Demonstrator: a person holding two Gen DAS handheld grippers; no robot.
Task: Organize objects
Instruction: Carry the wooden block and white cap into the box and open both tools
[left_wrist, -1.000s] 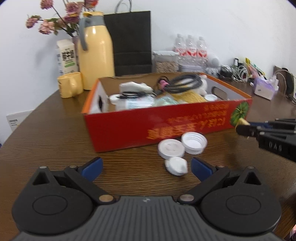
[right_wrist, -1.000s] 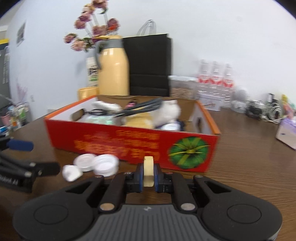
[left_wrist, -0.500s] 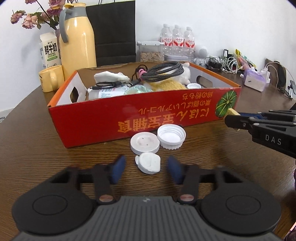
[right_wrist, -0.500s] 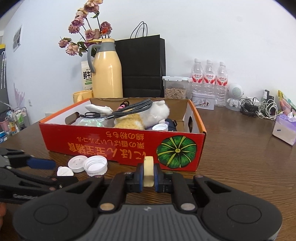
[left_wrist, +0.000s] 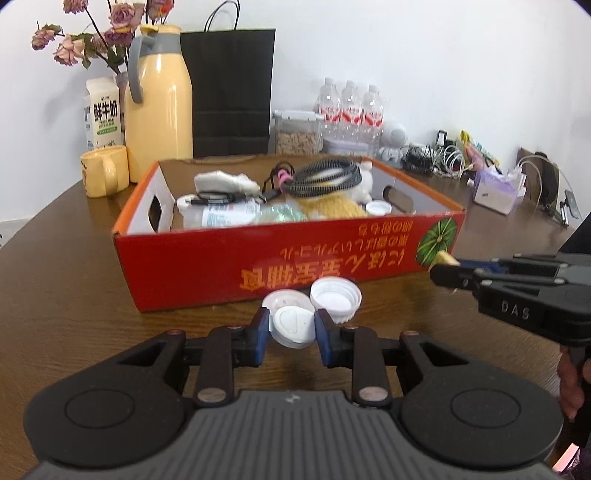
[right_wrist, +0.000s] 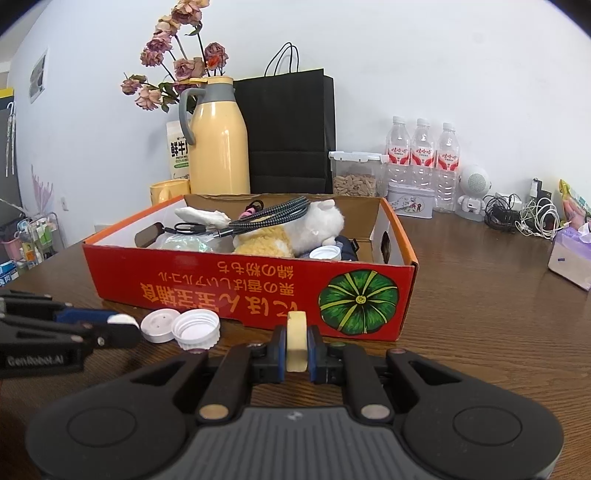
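Observation:
A small white cap (left_wrist: 293, 322) lies on the wooden table in front of the red cardboard box (left_wrist: 207, 273). My left gripper (left_wrist: 291, 326) is closing on this cap, with both blue pads against its sides. From the right wrist view the same gripper (right_wrist: 118, 328) reaches in from the left with the cap (right_wrist: 120, 319) at its tips. Just behind it lie a flat white lid (left_wrist: 284, 300) and a ribbed white screw cap (left_wrist: 336, 297). My right gripper (right_wrist: 296, 345) is shut on a pale yellow block (right_wrist: 296, 332), low before the box's pumpkin picture.
The box holds a coiled cable (left_wrist: 325, 177), a plush toy, a bottle and other items. Behind it stand a yellow thermos (left_wrist: 159, 107), a mug (left_wrist: 105, 170), a milk carton, a black paper bag and water bottles (left_wrist: 349, 107). A tissue box (left_wrist: 495, 190) and cables lie at the right.
The left gripper's jaws came in from wide open onto the sides of the small white cap, and it edged closer to the cap. The right gripper stayed still, holding the yellow block.

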